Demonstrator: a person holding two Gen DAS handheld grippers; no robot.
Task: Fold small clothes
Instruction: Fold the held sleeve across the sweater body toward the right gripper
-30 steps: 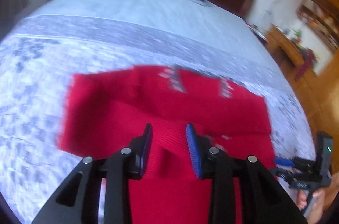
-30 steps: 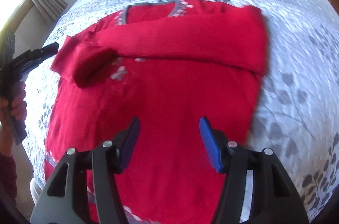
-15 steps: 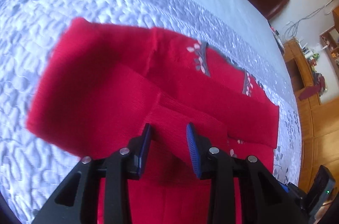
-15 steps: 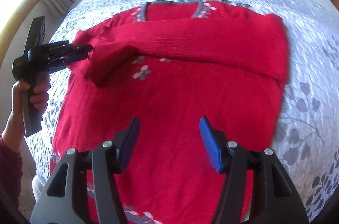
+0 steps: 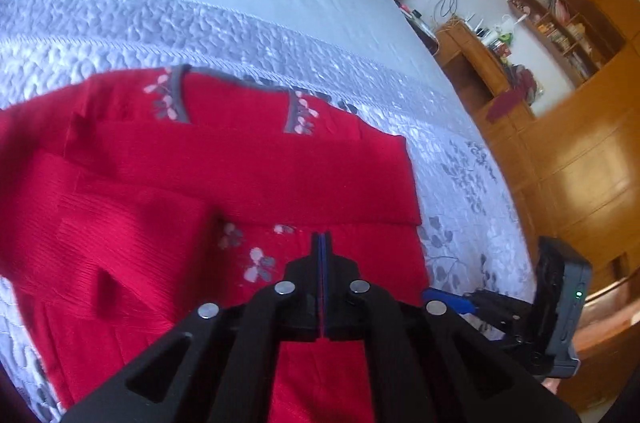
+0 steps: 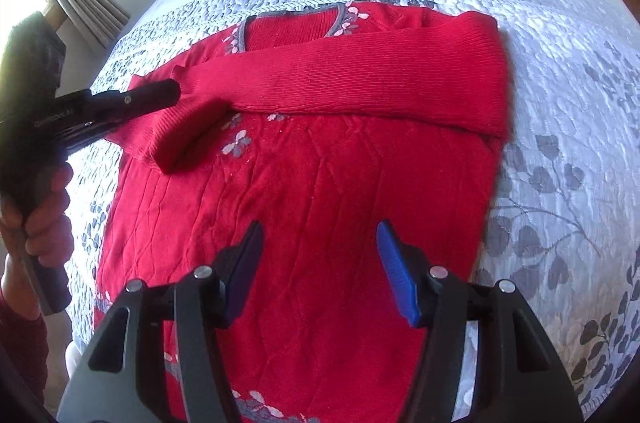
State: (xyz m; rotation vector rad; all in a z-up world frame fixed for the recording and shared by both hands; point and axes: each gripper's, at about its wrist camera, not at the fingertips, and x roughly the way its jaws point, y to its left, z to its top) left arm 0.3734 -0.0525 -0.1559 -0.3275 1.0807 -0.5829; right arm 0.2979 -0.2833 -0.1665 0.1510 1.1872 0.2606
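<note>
Red sweater (image 6: 320,183) flat on the bed (image 6: 560,63), collar toward the head end, hem at the foot edge. Both sleeves folded across the chest; one cuff (image 6: 176,139) lying just beside the left gripper (image 5: 321,247). Left jaws pressed together, apparently empty, above the chest. Right gripper (image 6: 318,263) over the lower body, jaws wide, holding nothing. Step in hand, by judgement: sleeve folding complete. Next move: both grippers to the hem corners, pinch, then carry toward the collar.
</note>
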